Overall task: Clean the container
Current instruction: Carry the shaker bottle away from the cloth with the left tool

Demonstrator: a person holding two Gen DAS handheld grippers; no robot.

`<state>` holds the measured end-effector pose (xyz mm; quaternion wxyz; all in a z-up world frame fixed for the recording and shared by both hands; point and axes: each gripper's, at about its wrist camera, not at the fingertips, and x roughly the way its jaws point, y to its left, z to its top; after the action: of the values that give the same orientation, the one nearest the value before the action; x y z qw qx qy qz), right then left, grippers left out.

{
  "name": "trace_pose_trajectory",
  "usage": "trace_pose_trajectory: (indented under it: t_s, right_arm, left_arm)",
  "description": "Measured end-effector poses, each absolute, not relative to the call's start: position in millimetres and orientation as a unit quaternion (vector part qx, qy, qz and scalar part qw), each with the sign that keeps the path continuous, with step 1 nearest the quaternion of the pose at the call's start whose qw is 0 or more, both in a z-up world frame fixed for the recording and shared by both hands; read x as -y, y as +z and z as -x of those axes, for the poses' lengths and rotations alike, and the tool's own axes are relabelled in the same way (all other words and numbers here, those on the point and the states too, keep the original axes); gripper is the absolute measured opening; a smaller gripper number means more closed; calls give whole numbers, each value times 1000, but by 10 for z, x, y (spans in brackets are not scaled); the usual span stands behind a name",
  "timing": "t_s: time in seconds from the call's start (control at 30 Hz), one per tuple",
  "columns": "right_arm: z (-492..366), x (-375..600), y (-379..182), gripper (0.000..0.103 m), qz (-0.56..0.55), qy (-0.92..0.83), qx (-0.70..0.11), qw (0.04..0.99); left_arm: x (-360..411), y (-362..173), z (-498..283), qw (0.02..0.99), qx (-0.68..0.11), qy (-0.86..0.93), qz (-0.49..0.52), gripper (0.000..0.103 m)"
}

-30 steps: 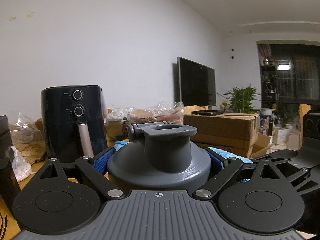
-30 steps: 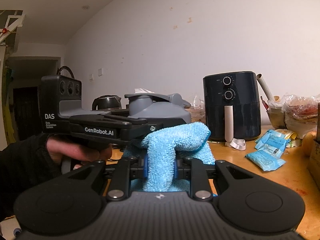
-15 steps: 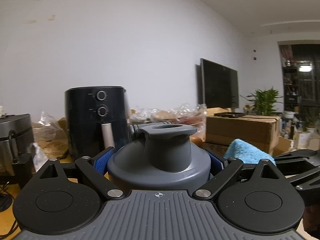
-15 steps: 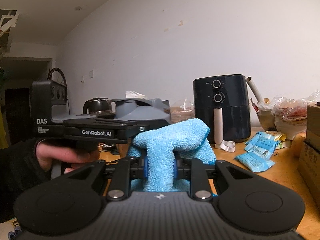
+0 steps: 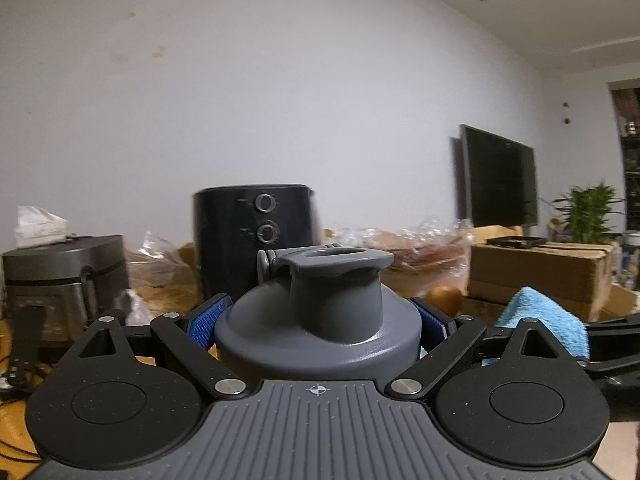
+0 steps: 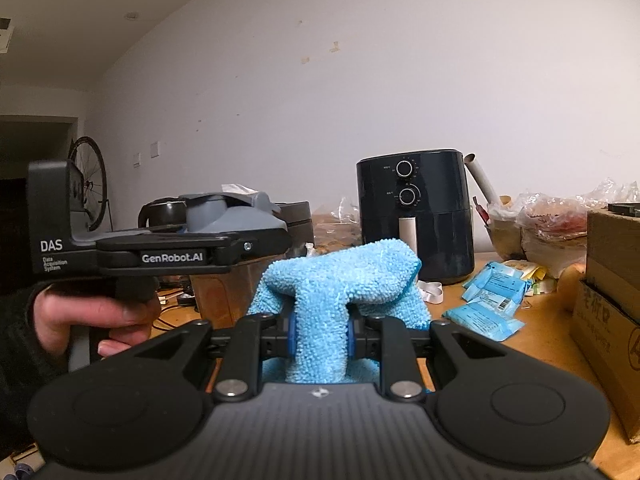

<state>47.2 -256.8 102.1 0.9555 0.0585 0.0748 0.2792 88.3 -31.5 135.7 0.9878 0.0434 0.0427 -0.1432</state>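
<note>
Two tools sit level: your left gripper (image 5: pixel 318 320) clamps the upright grey container (image 5: pixel 320 320); your right gripper (image 6: pixel 319 334), pinching the blue cloth (image 6: pixel 340 280), has it just left.

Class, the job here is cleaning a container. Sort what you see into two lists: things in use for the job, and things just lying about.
In use:
- grey container, held in the left gripper
- blue cloth, pinched in the right gripper

Lying about:
- black air fryer
- blue packets
- cardboard box
- television
- potted plant
</note>
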Motion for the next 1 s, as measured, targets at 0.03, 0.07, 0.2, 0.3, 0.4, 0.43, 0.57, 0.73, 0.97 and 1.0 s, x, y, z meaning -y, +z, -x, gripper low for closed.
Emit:
trace_pose_trajectory:
  t_s: [0.03, 0.07, 0.2, 0.3, 0.4, 0.43, 0.57, 0.73, 0.97, 1.0]
  right_arm:
    - [-476, 2568, 1026, 18, -59, 278, -75, 956]
    - [-477, 2569, 1029, 18, -59, 278, -75, 956]
    - [-492, 2582, 1035, 18, -60, 271, -76, 958]
    - [-499, 2582, 1031, 18, -59, 265, -78, 959]
    - [-517, 2586, 1026, 21, -61, 259, -78, 961]
    - [-520, 2585, 1027, 22, -61, 258, -78, 961]
    - [-537, 2582, 1032, 23, -62, 256, -82, 961]
    - [-592, 2588, 1019, 23, -63, 244, -86, 964]
    - [-633, 2575, 997, 23, -59, 237, -94, 965]
    - [-638, 2575, 993, 23, -59, 235, -94, 966]
  left_arm:
    - [312, 1363, -882, 989, -43, -135, -40, 95]
    - [306, 1369, -880, 990, -43, -127, -37, 95]
    - [292, 1383, -870, 994, -42, -95, -31, 95]
    - [277, 1393, -865, 995, -41, -81, -30, 95]
    - [271, 1402, -862, 996, -40, -71, -29, 95]
    - [270, 1404, -856, 997, -39, -67, -29, 95]
    - [277, 1403, -843, 998, -34, -48, -31, 95]
    - [287, 1417, -823, 999, -28, -23, -32, 95]
    - [277, 1451, -794, 999, -24, -1, -30, 95]
    - [276, 1455, -791, 999, -23, 4, -30, 95]
